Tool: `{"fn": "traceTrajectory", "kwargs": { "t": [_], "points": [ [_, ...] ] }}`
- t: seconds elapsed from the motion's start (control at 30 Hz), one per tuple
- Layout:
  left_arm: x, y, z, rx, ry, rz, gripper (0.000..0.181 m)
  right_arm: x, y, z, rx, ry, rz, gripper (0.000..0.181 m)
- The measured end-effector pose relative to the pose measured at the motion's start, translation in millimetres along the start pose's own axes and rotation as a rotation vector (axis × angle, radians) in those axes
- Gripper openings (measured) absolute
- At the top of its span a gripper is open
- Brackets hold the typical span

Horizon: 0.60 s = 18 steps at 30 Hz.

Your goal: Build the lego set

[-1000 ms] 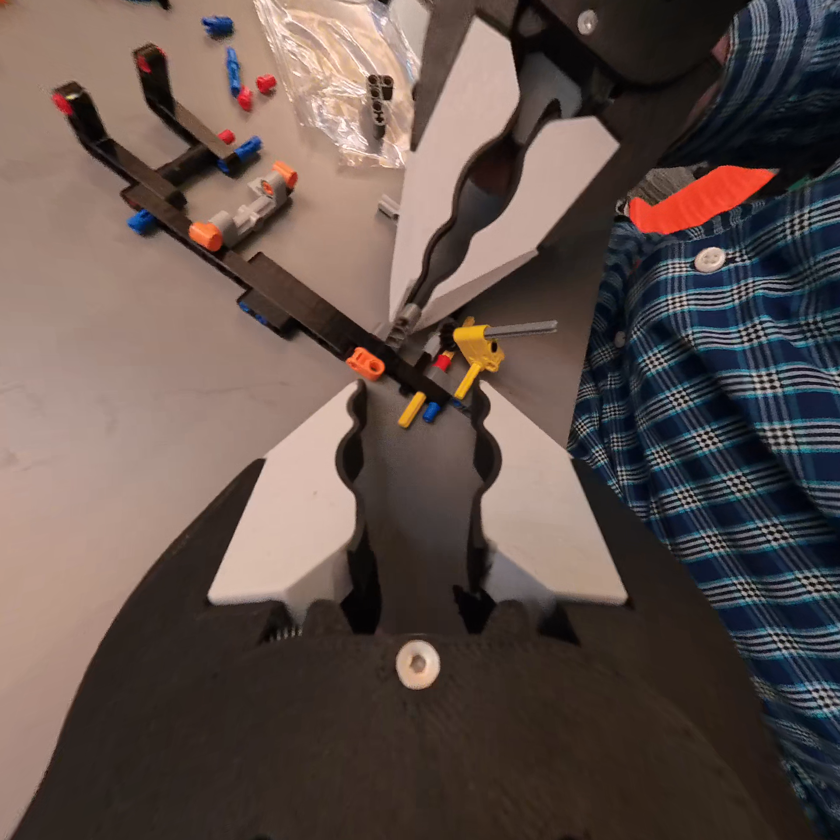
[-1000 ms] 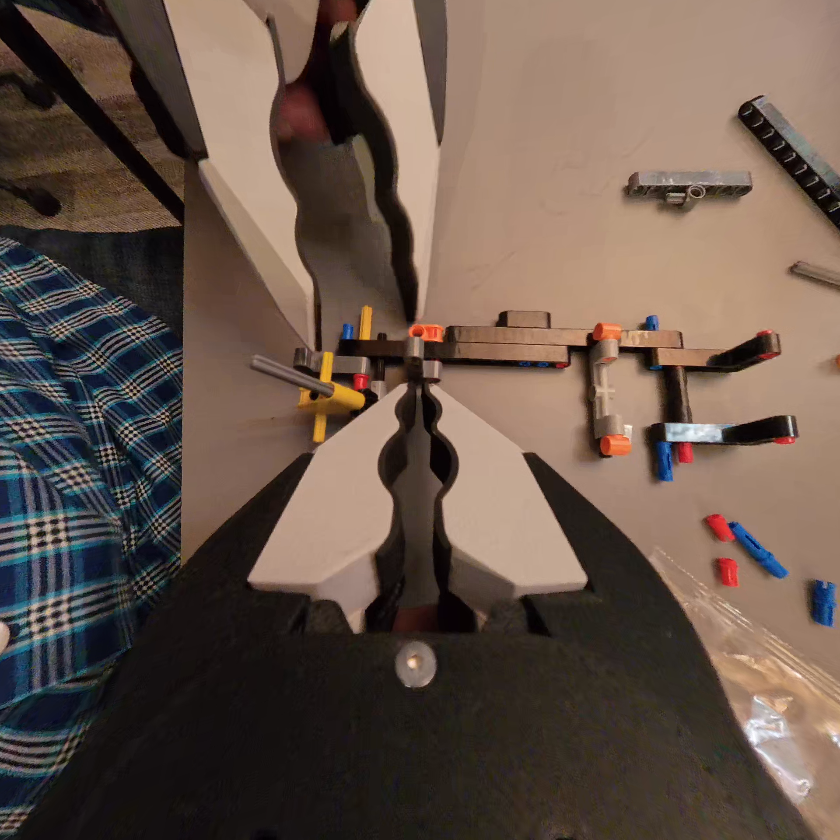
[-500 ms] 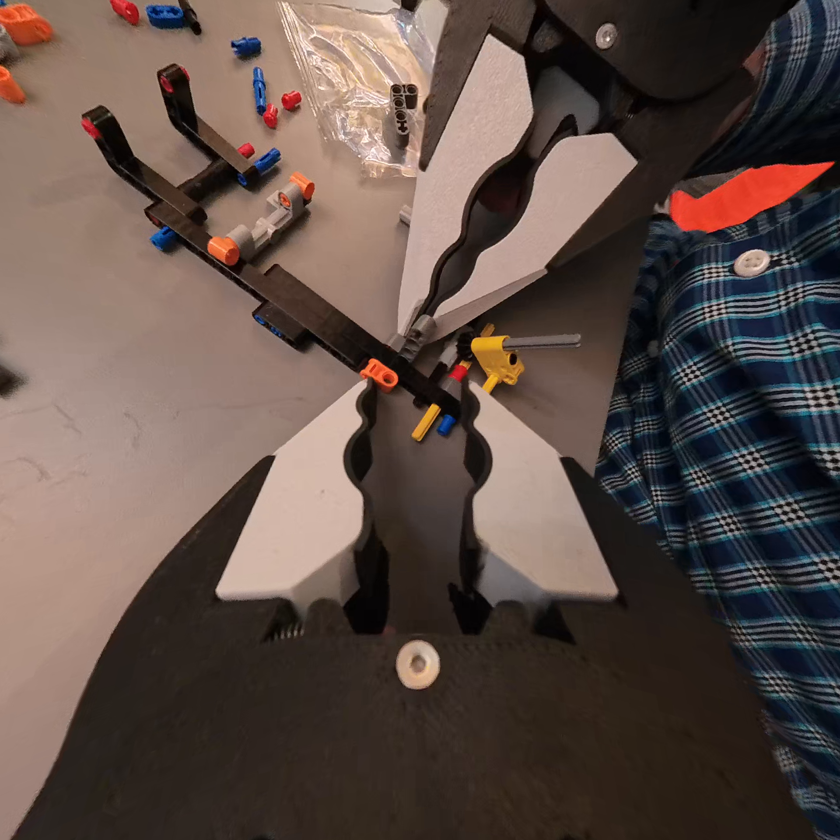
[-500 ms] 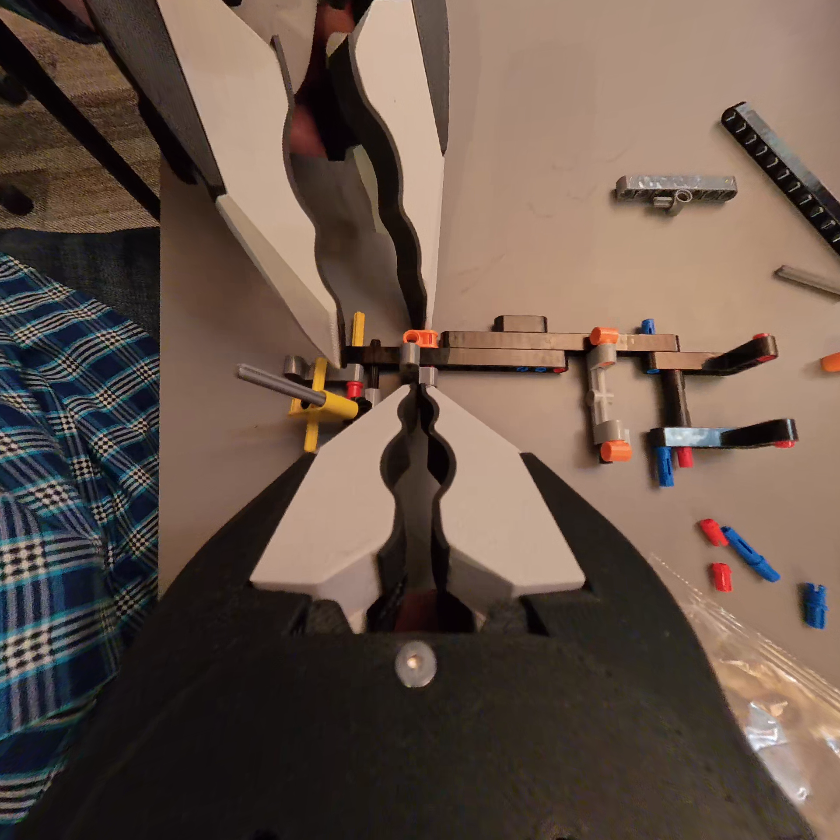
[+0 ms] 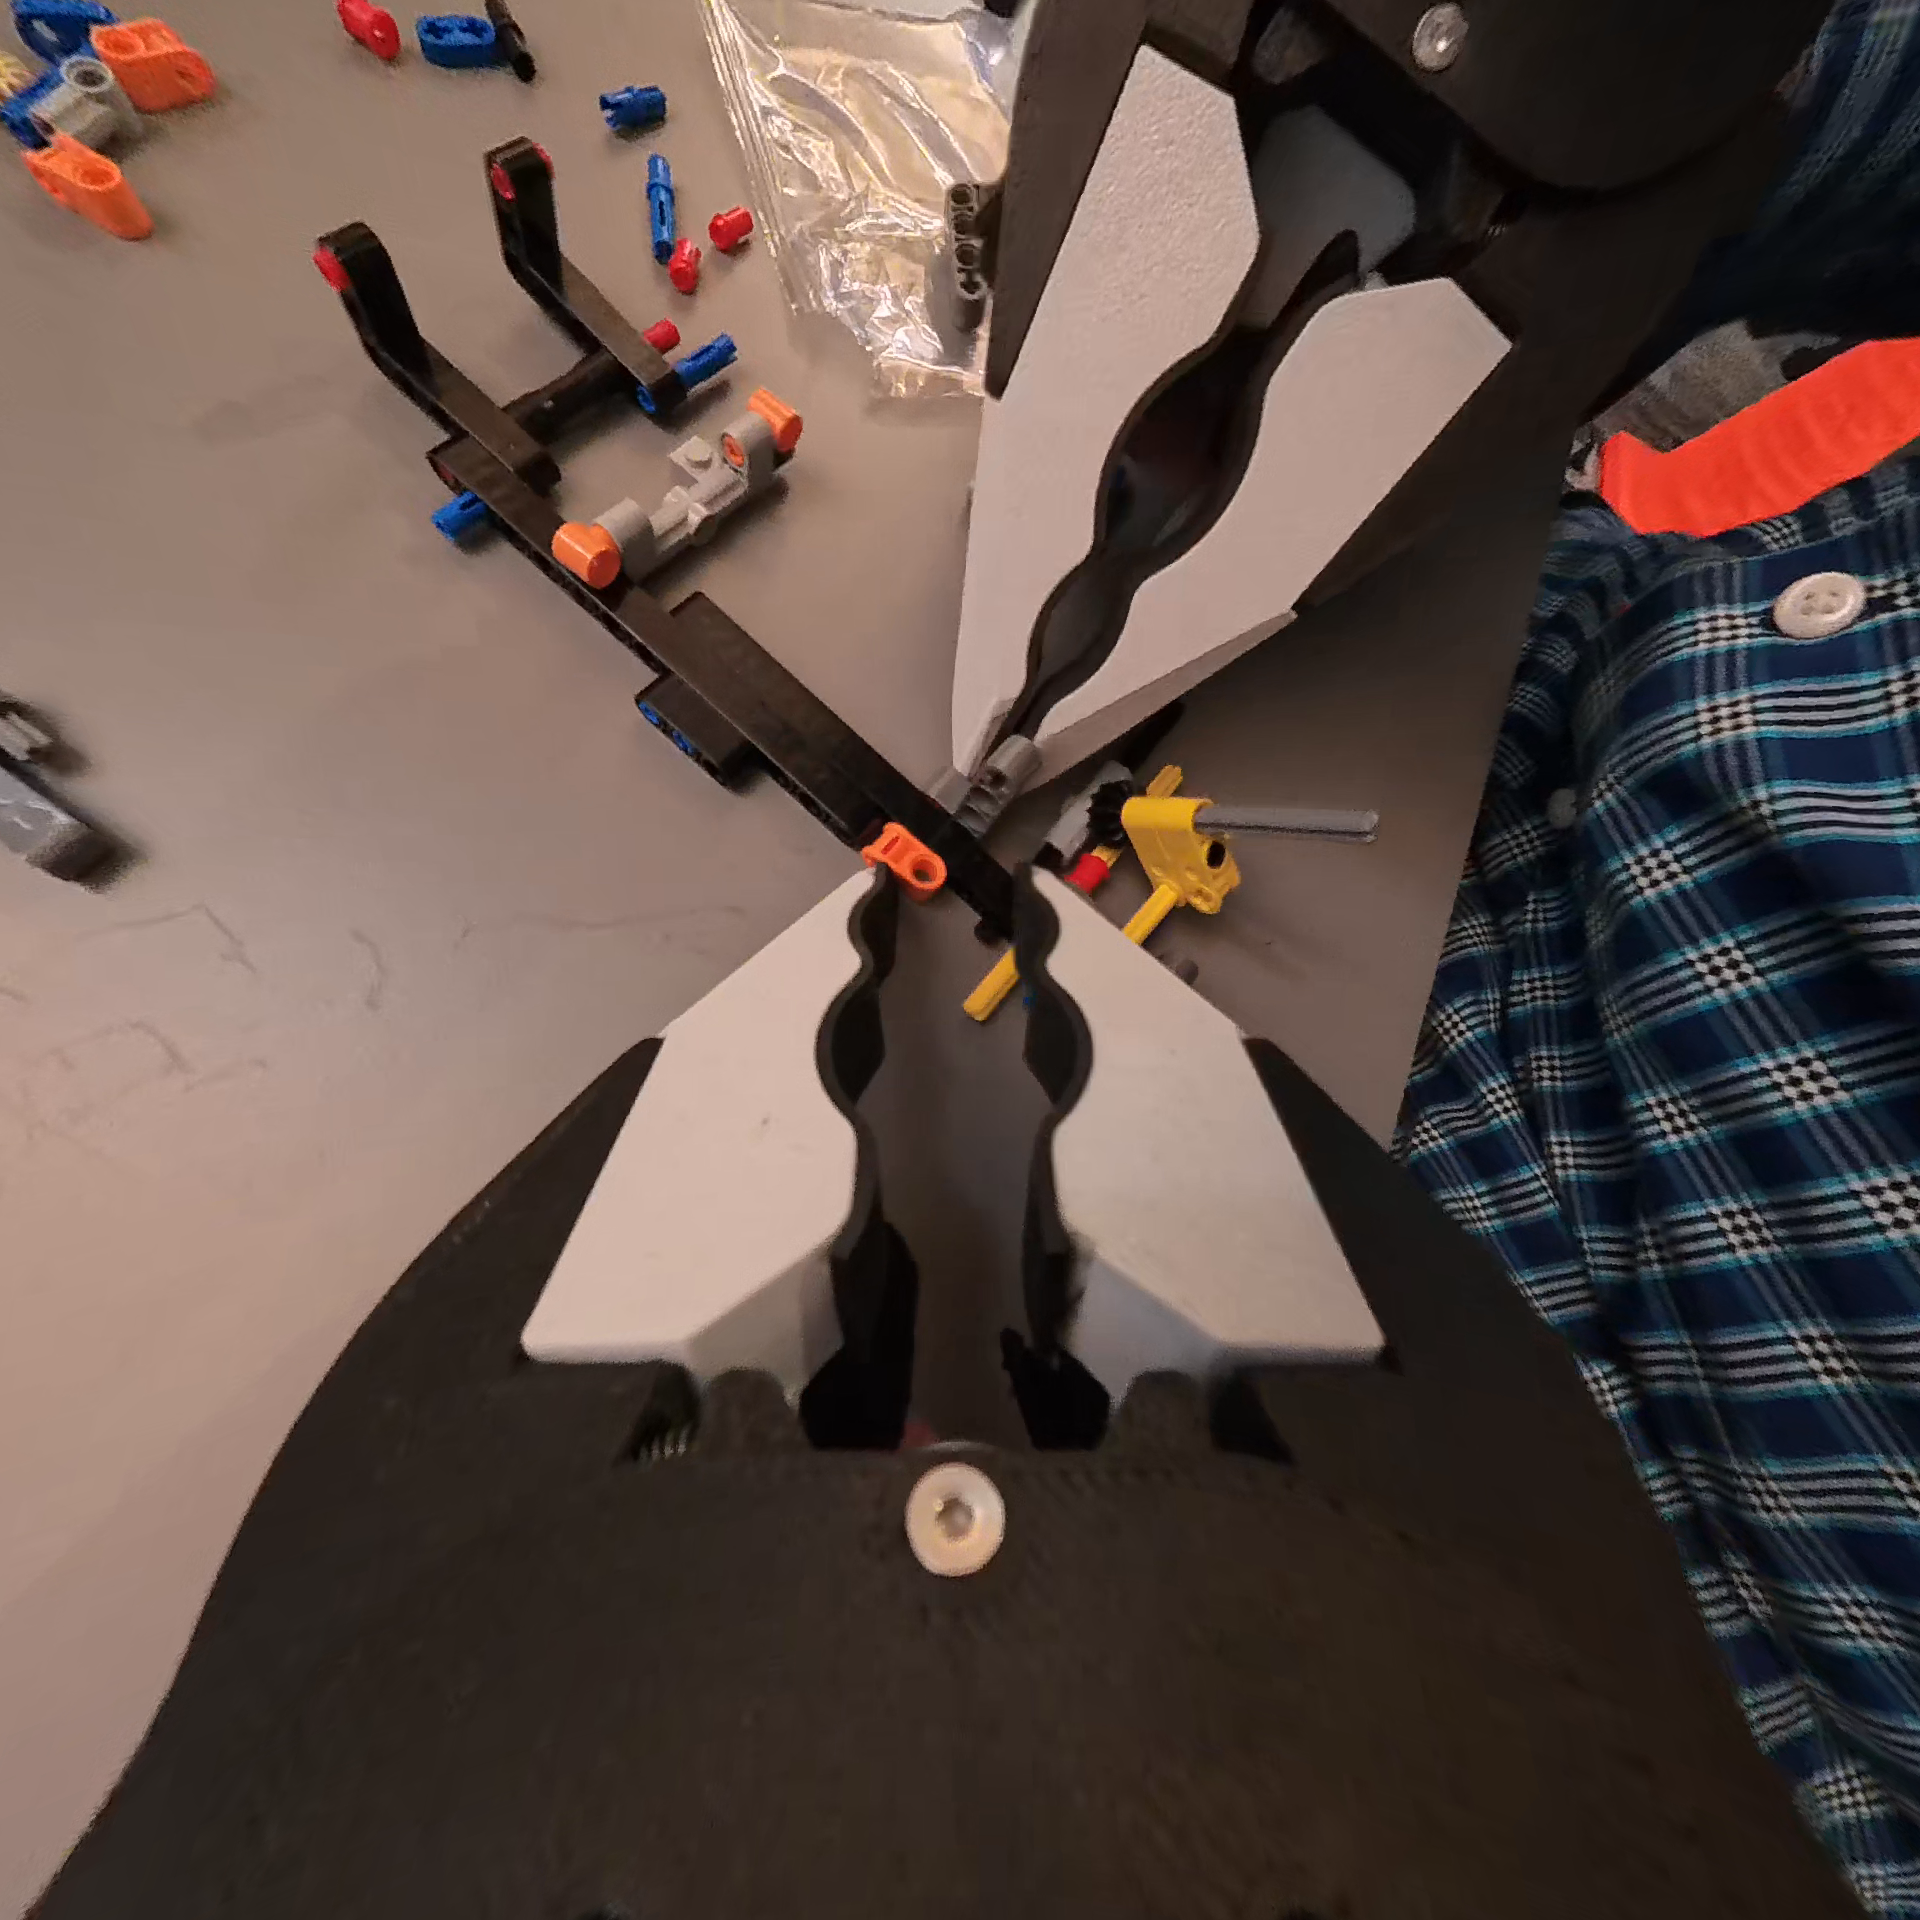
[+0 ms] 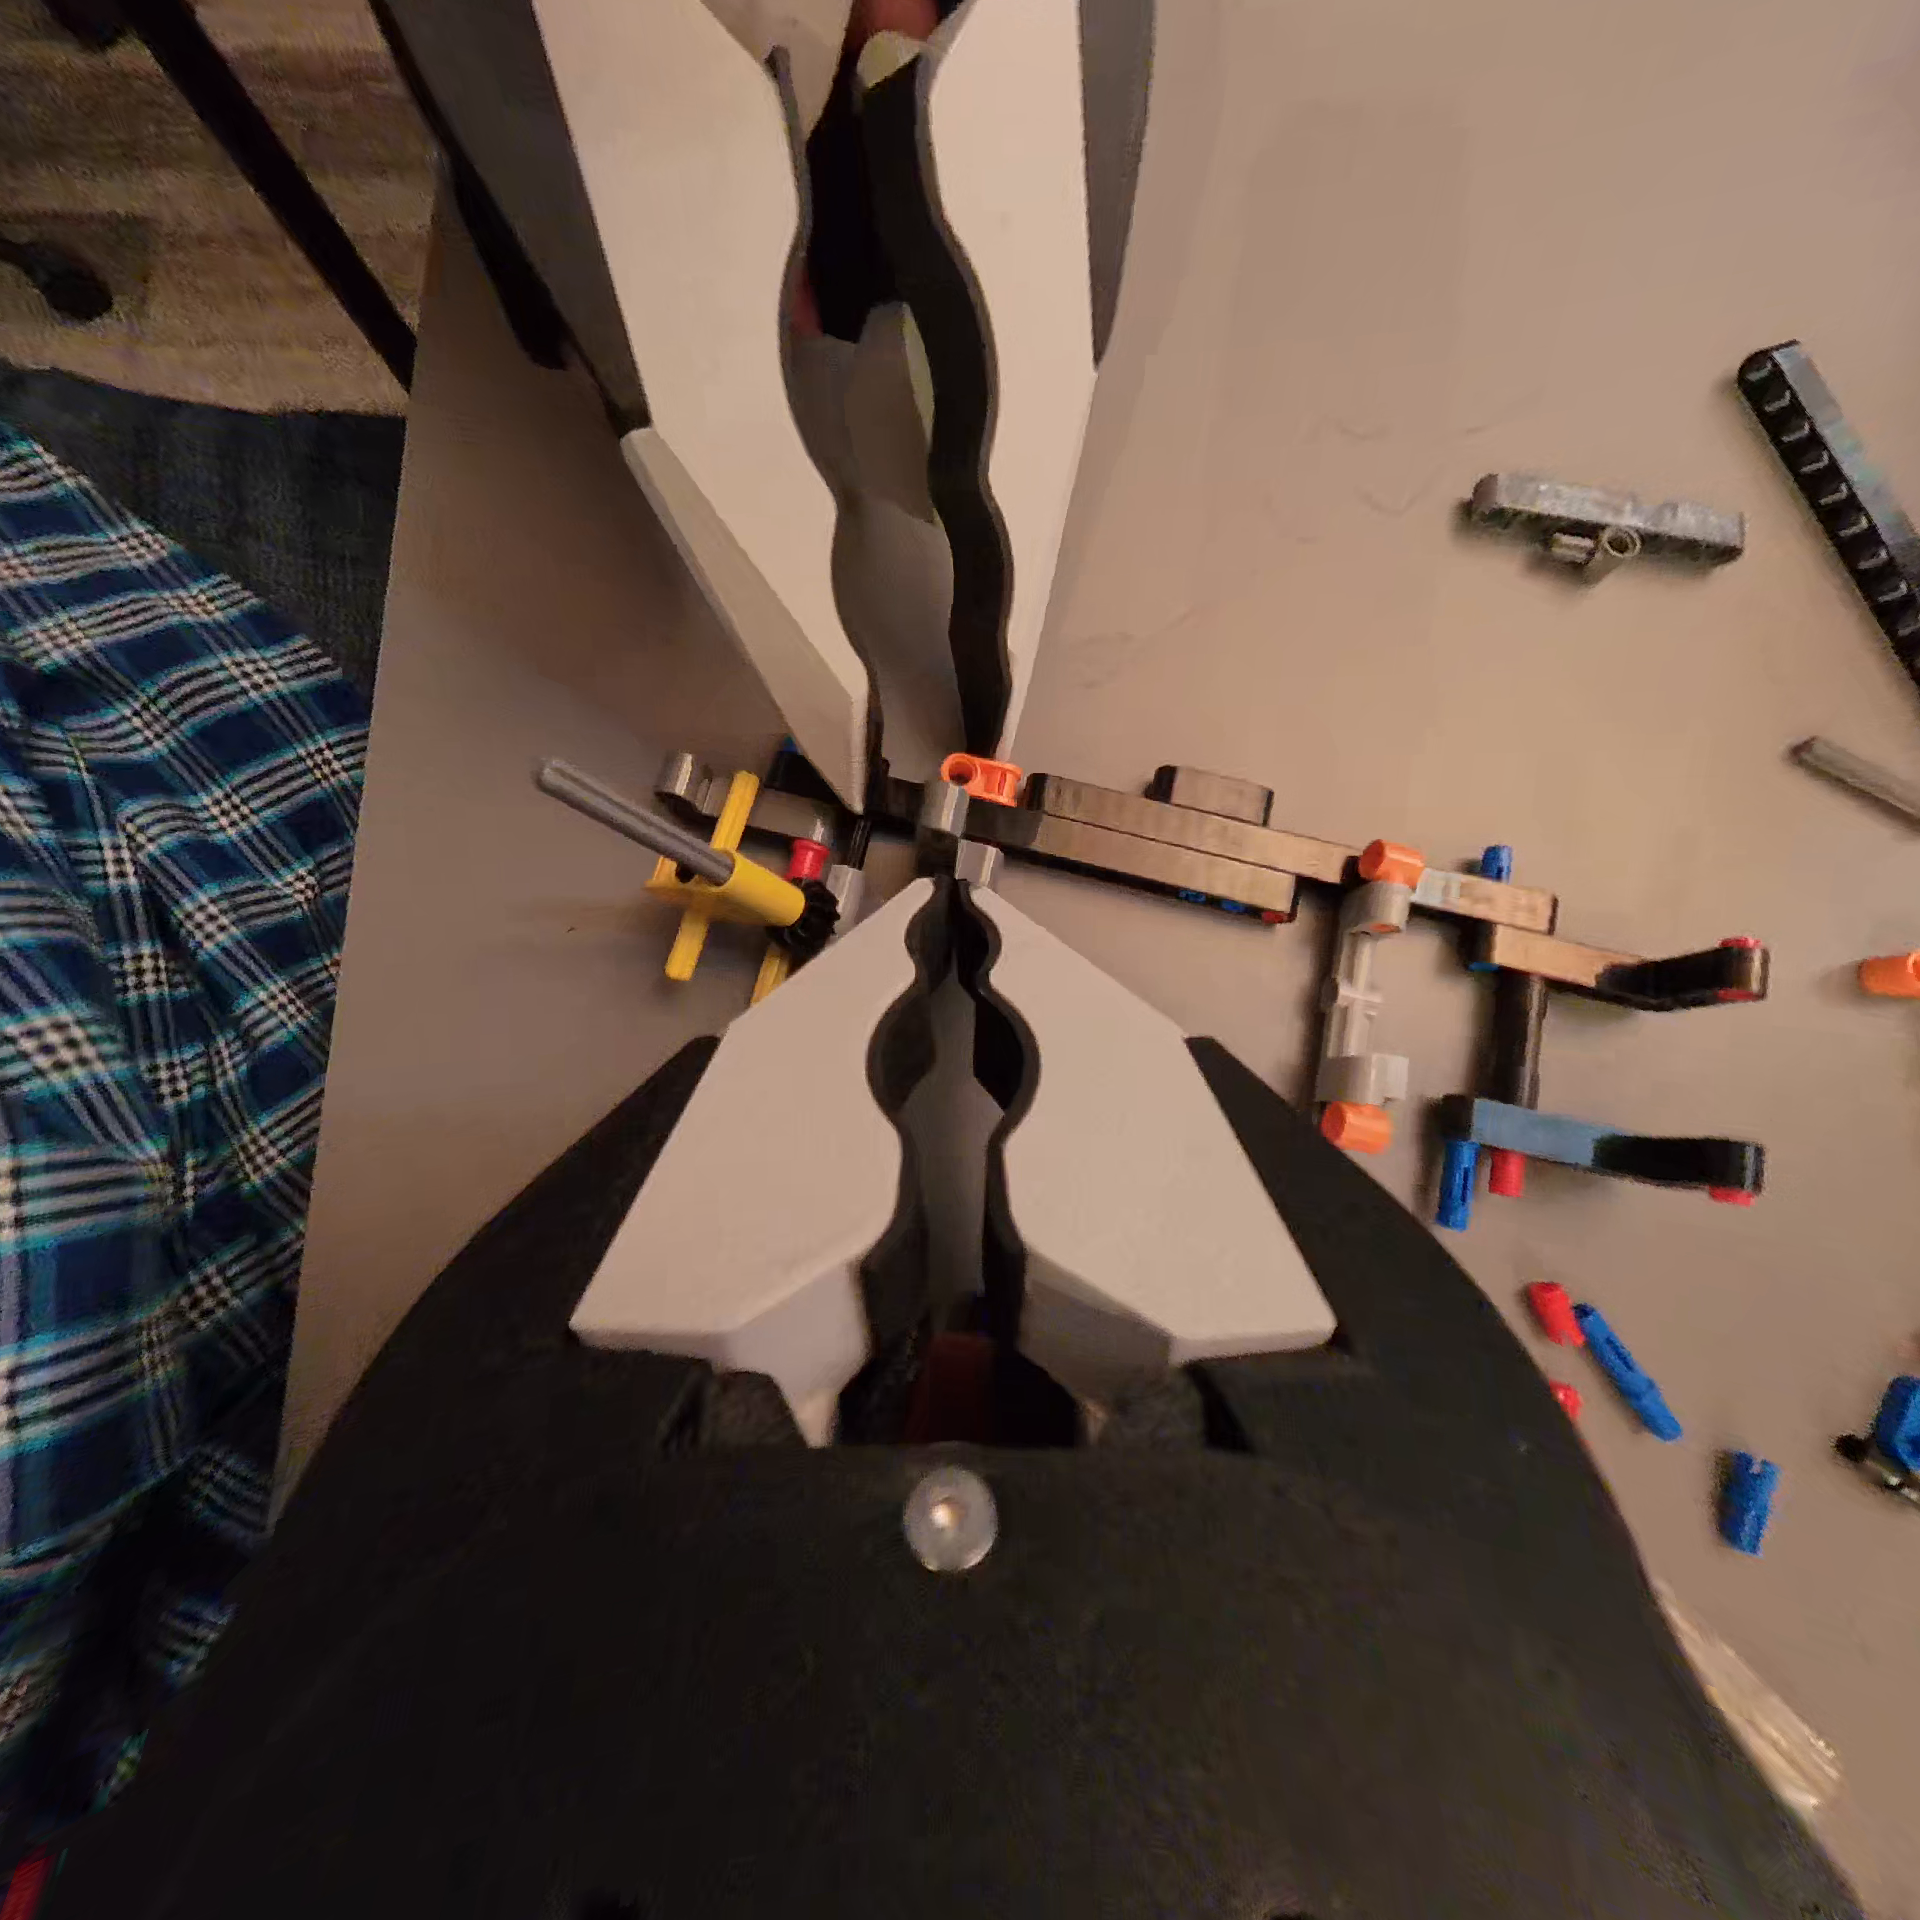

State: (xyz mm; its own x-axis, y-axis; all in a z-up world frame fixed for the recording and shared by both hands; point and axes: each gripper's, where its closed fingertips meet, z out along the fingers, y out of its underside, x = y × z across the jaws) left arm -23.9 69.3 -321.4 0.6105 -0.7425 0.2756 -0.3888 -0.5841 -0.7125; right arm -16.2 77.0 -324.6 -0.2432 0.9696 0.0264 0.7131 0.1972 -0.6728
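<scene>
Where the two grippers meet over the grey table (image 6: 1351, 416), much of the lego assembly (image 5: 748, 707) lies hidden beneath their white fingers. The right gripper (image 6: 956, 883) has its fingers pinched nearly together on a small grey connector (image 6: 961, 831) clipped across the black beam; only the connector's end shows past the tips. The left gripper (image 5: 945, 894) has its fingers set narrowly apart around the beam's end, just beside an orange connector (image 5: 904, 857); whether they press the beam cannot be told, since their tips cover it. A yellow piece (image 5: 1184, 847) with a grey axle (image 5: 1288, 826) sits at that end, partly masked by a finger in each view. The beam's far end, with two black arms tipped red, rests on the table. Loose blue and red pins (image 6: 1621, 1371) lie apart from it. A clear plastic bag (image 5: 862, 177) is cut off by the frame edge and by the right gripper. At the left edge of the left wrist view a dark grey piece (image 5: 42, 821) is blurred. No readable writing shows. A plaid-sleeved arm (image 5: 1714, 1143) fills the right side.
</scene>
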Motion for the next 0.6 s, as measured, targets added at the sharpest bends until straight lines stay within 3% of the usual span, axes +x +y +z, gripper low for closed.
{"fn": "traceTrajectory", "kwargs": {
  "t": [0.13,0.3,0.43,0.6],
  "points": [
    [-1.0,-1.3,0.8,-0.008,0.028,0.022,0.017,-1.9,2.1,-1.7,-0.017,-0.039,-0.020,0.000],
    [2.0,-1.5,1.9,-0.025,0.053,0.031,0.017,-2.2,5.2,-12.1,-0.062,-0.069,-0.131,0.021],
    [0.3,-2.1,1.7,-0.044,0.050,0.042,0.017,8.6,-9.1,-19.5,-0.044,-0.100,-0.298,0.022],
    [-0.3,-4.6,4.1,-0.055,0.069,0.051,0.016,16.5,-6.2,-7.5,-0.107,-0.152,-0.484,0.028]
  ]
}}
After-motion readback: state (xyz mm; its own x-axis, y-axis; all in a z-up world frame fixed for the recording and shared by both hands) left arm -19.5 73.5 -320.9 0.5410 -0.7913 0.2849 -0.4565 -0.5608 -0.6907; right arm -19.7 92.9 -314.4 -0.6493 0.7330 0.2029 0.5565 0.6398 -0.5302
